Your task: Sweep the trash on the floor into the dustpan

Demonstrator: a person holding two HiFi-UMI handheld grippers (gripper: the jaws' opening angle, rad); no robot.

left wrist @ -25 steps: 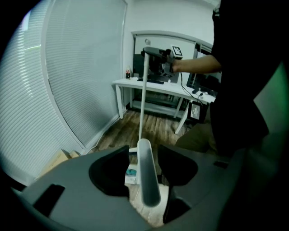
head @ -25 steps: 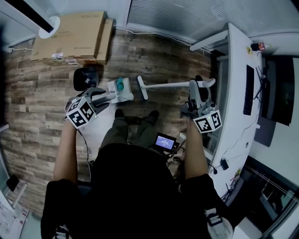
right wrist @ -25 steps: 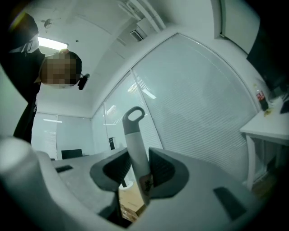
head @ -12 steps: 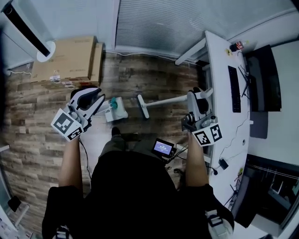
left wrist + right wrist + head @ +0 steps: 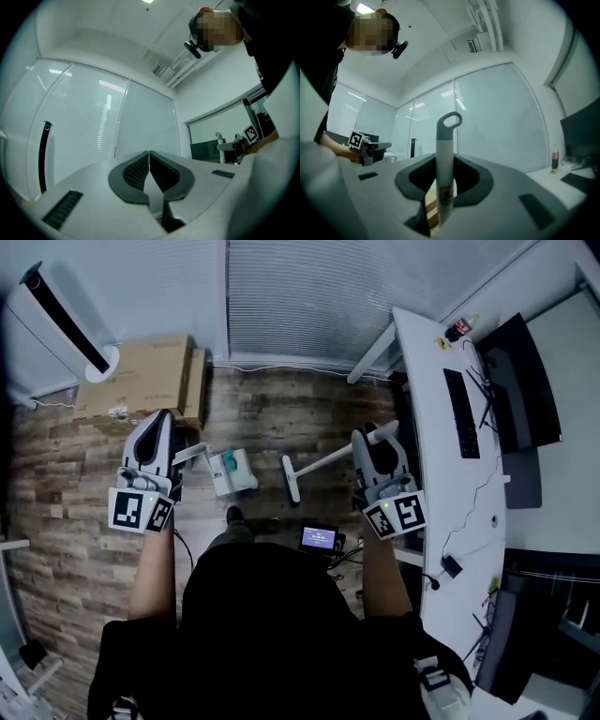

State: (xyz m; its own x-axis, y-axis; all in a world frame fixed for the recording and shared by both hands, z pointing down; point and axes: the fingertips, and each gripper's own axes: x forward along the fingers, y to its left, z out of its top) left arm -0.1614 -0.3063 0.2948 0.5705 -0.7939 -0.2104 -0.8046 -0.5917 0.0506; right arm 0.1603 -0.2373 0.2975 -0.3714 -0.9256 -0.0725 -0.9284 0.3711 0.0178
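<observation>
In the head view my left gripper [image 5: 157,420] is raised over the wood floor, pointing away from me, left of the dustpan. Its jaws are shut with nothing between them [image 5: 149,159]. The white dustpan [image 5: 232,471] lies on the floor apart from that gripper, with teal trash [image 5: 228,463] in it. My right gripper [image 5: 371,439] is shut on the white broom handle [image 5: 444,164], which stands up between its jaws and ends in a grey loop. The broom slants down to its head [image 5: 292,480], on the floor just right of the dustpan.
Cardboard boxes [image 5: 141,376] lie against the far wall, beside a white and black tower unit [image 5: 64,320]. A white desk [image 5: 433,456] along the right carries a keyboard [image 5: 459,413], a monitor [image 5: 525,381] and a bottle [image 5: 457,331]. Window blinds [image 5: 309,296] close the far side.
My left gripper has risen from the dustpan's handle, tilted up to about level, and its jaws have gone from wide open to shut. The right gripper has lifted slightly with the broom.
</observation>
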